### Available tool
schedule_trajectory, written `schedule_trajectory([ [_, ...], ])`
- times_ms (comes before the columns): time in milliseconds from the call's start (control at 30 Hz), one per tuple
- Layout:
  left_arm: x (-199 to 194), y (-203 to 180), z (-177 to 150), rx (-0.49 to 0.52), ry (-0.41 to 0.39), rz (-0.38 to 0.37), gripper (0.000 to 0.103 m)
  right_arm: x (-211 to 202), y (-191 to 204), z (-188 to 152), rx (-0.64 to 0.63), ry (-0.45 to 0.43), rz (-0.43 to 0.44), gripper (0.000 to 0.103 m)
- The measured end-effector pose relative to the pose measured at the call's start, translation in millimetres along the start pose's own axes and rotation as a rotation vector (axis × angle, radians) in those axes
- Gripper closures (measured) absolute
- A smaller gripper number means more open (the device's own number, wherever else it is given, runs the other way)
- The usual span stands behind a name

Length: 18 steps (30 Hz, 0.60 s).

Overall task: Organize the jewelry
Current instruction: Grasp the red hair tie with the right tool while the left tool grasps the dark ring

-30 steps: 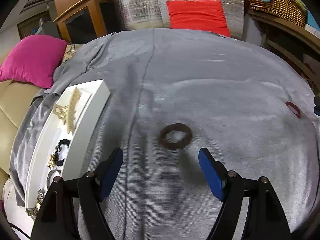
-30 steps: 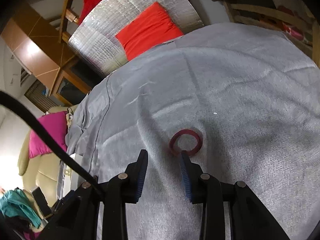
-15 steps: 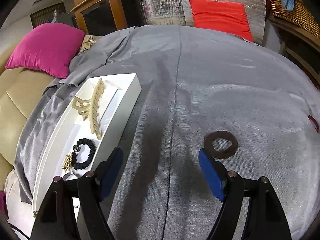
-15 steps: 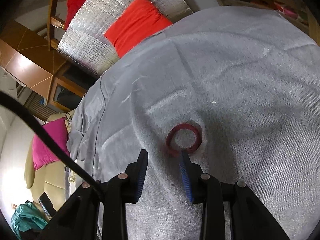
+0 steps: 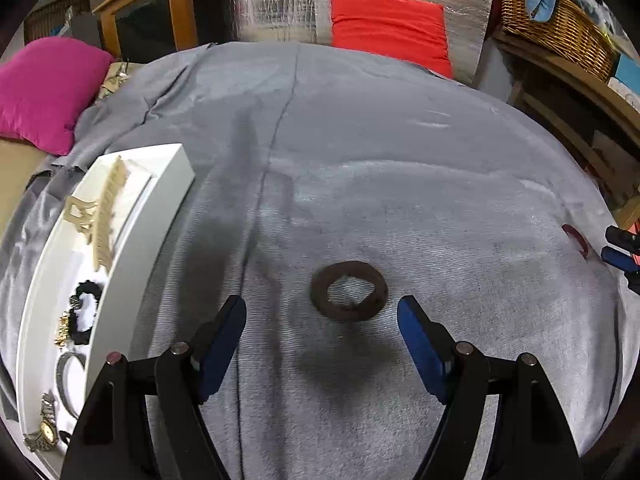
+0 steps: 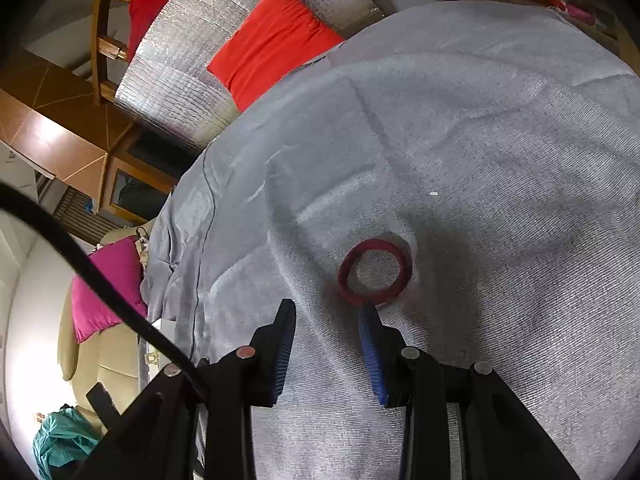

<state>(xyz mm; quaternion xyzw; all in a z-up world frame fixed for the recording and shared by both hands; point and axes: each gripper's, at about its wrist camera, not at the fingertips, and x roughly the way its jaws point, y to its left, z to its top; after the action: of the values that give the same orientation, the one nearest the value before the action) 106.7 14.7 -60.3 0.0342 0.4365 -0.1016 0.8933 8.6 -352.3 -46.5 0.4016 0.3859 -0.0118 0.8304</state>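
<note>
A dark brown ring (image 5: pixel 349 297) lies flat on the grey cloth (image 5: pixel 400 160), just ahead of my left gripper (image 5: pixel 320 308), which is open with wide jaws and holds nothing. The ring sits a little right of the centre of the gap. A red ring (image 6: pixel 374 272) lies on the cloth in front of my right gripper (image 6: pixel 328 310), whose jaws stand partly open and empty. Its right fingertip (image 6: pixel 366 312) touches the ring's near rim. In the left wrist view the red ring (image 5: pixel 576 238) and the right gripper (image 5: pixel 620 248) show at the far right.
A white tray (image 5: pixel 160 216) on the left holds a gold hair claw (image 5: pixel 102 216), a black scrunchie (image 5: pixel 84 316), a bangle (image 5: pixel 70 376) and a watch (image 5: pixel 46 432). Pink cushion (image 5: pixel 44 88), red cushion (image 5: pixel 388 28) and wicker basket (image 5: pixel 560 28) ring the cloth. A black cable (image 6: pixel 100 280) crosses the right wrist view.
The left wrist view swung towards the tray and back, so the brown ring is again near the middle of the jaws. The right gripper rolled slightly, staying at the red ring.
</note>
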Motion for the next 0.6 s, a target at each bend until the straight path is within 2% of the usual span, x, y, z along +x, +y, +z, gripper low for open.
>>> schedule_trajectory([
  [233,8,-13,1,0.054,0.011,-0.031,0.025,-3,-9,2,0.053,-0.017,0.021,0.068],
  [300,8,-14,1,0.059,0.004,-0.045,0.029,-1,-10,3,0.064,-0.015,0.017,0.068],
  [367,6,-14,1,0.065,0.000,-0.062,0.042,3,-12,3,0.082,-0.005,0.023,0.068],
  [400,7,-13,1,0.065,0.005,-0.069,0.045,5,-14,3,0.090,-0.001,0.023,0.068],
  [600,4,-5,2,0.040,0.007,-0.094,0.046,12,-22,2,0.146,0.009,-0.015,0.068],
])
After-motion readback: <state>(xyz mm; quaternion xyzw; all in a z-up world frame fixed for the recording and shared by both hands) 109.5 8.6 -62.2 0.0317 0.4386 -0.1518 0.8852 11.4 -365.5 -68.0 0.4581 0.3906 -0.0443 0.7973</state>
